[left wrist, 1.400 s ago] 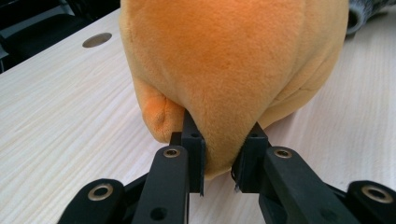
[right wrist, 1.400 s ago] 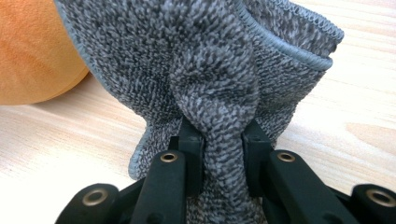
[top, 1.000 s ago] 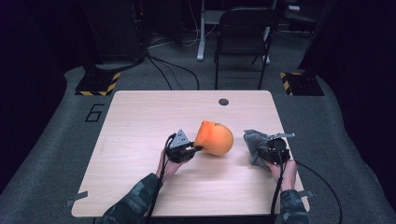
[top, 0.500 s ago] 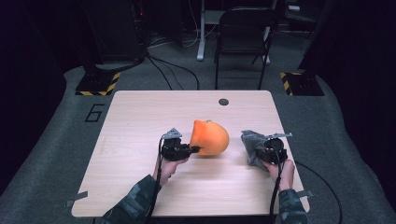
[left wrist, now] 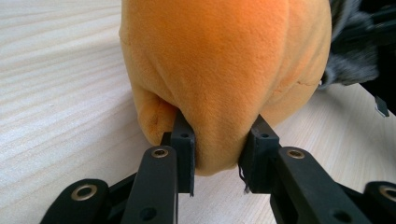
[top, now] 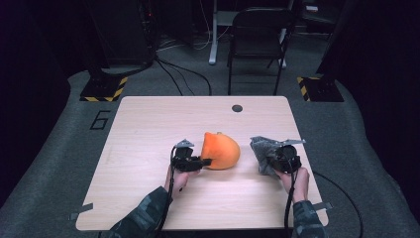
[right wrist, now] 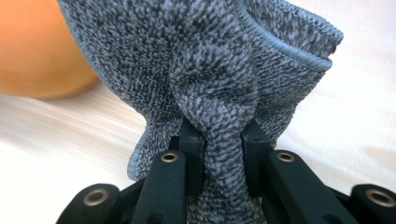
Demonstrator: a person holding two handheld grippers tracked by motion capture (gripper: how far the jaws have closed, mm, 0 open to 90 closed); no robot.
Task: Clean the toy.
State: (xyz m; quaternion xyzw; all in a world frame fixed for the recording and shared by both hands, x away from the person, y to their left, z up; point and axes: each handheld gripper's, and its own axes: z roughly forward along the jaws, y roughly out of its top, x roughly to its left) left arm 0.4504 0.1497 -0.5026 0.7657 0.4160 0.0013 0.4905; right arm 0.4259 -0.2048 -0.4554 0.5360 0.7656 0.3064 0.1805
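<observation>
Pale wooden counter (top: 148, 134) fills mid-frame. Left tool (left wrist: 217, 149) pinches the orange plush toy (top: 221, 150) at centre, its jaws having just eased wider; right tool (right wrist: 223, 140) is clamped on the grey microfibre cloth (top: 262, 151) at centre-right.

Plush toy (top: 221, 150) sits mid-tabletop (top: 148, 129), cloth (top: 262, 151) well to its right, chair (top: 257, 29) behind the tabletop.

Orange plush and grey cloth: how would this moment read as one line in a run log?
left gripper: jaws just opening, pads still pinch orange plush | right gripper: shut on grey cloth | plush rests on table
</observation>
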